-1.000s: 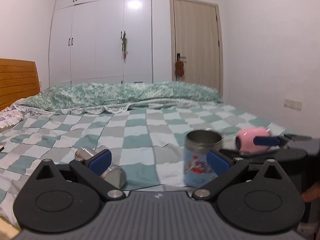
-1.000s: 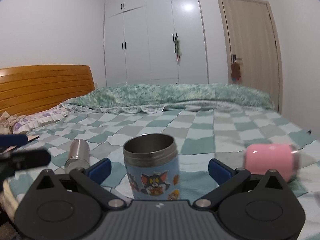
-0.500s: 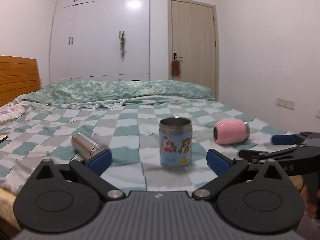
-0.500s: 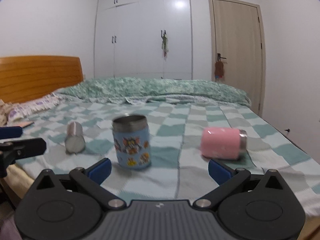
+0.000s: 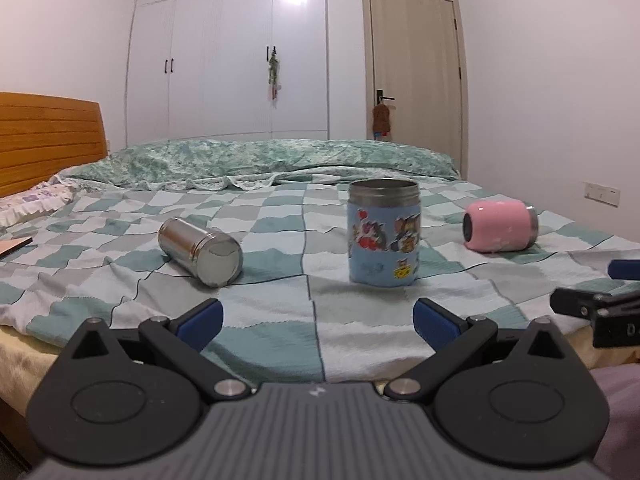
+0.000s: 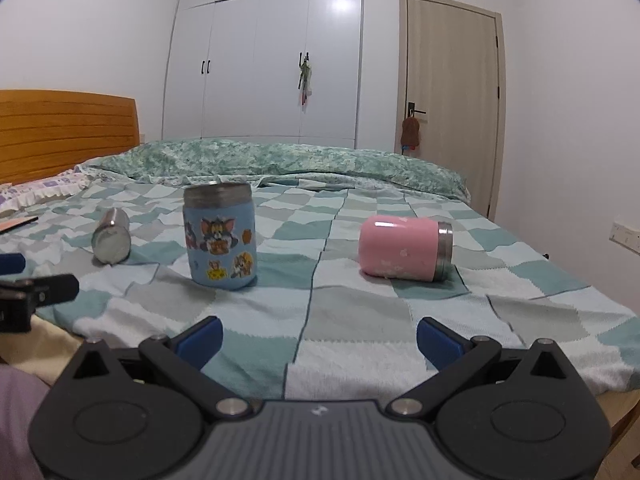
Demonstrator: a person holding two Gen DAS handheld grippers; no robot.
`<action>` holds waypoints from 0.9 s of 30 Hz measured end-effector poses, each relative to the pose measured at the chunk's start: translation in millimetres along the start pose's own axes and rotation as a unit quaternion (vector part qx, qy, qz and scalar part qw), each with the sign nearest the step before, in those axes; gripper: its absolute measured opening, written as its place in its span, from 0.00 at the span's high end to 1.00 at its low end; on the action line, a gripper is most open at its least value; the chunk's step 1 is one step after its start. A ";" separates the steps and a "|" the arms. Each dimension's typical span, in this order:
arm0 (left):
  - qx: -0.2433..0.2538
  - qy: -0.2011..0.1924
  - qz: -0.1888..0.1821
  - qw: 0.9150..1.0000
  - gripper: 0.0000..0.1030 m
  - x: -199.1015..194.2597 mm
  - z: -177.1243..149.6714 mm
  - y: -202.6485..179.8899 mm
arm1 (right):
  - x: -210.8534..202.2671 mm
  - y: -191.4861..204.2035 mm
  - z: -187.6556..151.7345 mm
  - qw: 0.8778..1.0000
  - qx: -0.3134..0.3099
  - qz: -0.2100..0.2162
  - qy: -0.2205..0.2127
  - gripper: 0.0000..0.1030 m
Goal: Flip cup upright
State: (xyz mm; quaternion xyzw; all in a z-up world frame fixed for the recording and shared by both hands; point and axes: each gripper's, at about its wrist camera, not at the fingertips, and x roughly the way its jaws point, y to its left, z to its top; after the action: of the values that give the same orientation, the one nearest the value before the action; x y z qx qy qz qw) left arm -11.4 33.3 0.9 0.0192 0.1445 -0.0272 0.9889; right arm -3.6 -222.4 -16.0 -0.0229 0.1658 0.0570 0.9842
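A blue cartoon-print cup [image 5: 384, 234] [image 6: 219, 236] stands upright on the checked bedspread, mouth up. A pink cup [image 5: 500, 226] [image 6: 406, 249] lies on its side to its right. A steel cup [image 5: 200, 252] [image 6: 111, 236] lies on its side to its left. My left gripper [image 5: 318, 320] is open and empty, back from the bed's near edge, facing the blue cup. My right gripper [image 6: 320, 338] is open and empty, also back from the edge. Each gripper shows at the side of the other's view.
The bed [image 5: 280, 320] [image 6: 360, 320] fills the foreground, with a green quilt [image 5: 260, 160] at the far side and a wooden headboard [image 5: 44, 140] at left. A white wardrobe [image 6: 272, 60] and a door [image 6: 452, 100] stand behind.
Both grippers have pulled back from the blue cup toward the bed's near edge. The blue cup stays upright, and all three cups now appear farther away.
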 end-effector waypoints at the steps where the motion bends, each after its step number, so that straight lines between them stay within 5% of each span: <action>1: 0.001 -0.001 0.004 1.000 0.00 1.7 -2.2 -0.6 | 1.7 0.1 -2.9 1.000 0.000 0.000 0.002 0.00; 27: 0.006 -0.025 0.006 1.000 0.00 0.1 -10.6 -4.6 | 0.3 6.4 -6.2 1.000 0.007 -0.008 -0.027 0.00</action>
State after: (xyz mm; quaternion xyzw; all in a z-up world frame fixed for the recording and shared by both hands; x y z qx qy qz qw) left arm -14.6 29.2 -9.5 0.0255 0.1197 -0.0224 0.9922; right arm -6.1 -216.5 -22.1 -0.0156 0.1397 0.0485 0.9889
